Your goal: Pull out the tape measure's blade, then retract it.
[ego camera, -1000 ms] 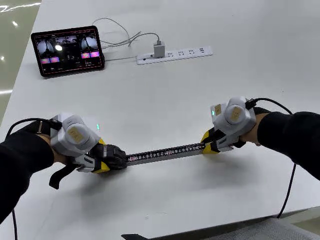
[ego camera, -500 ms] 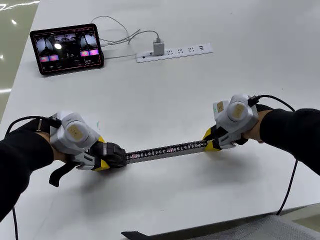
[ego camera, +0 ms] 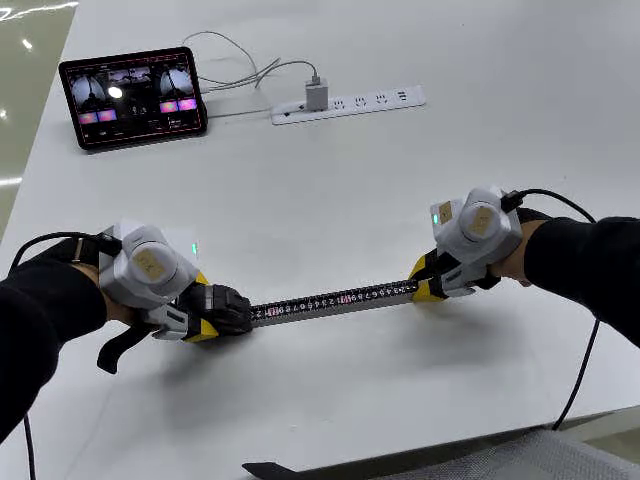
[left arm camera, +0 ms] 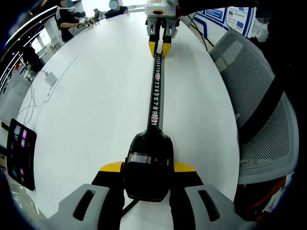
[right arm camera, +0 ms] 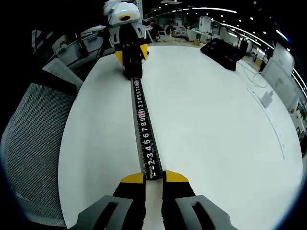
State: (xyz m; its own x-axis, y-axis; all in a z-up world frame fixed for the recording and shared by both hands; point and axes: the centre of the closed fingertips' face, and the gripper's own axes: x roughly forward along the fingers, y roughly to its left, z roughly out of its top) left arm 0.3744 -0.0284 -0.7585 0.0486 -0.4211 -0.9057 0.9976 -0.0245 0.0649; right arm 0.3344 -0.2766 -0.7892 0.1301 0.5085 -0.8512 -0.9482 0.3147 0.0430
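A black tape measure case [ego camera: 222, 308] [left arm camera: 148, 163] rests on the white table, held between the yellow-tipped fingers of my left gripper [ego camera: 205, 316] [left arm camera: 147, 167], which is shut on it. Its dark numbered blade [ego camera: 330, 301] [left arm camera: 156, 93] [right arm camera: 144, 134] runs out flat across the table to my right gripper [ego camera: 424, 280] [right arm camera: 153, 178], which is shut on the blade's end. In the left gripper view the right gripper [left arm camera: 159, 45] sits at the blade's far end. In the right gripper view the left gripper [right arm camera: 129, 52] holds the case far off.
A tablet [ego camera: 133, 97] with a lit screen lies at the table's far left. A white power strip [ego camera: 350, 104] with a plugged charger and cables sits at the back. A grey mesh chair [left arm camera: 259, 120] stands by the table's near edge. Cables trail from both grippers.
My right gripper has moved a little to the right, drawing the blade slightly further out. The left gripper and case have stayed in place.
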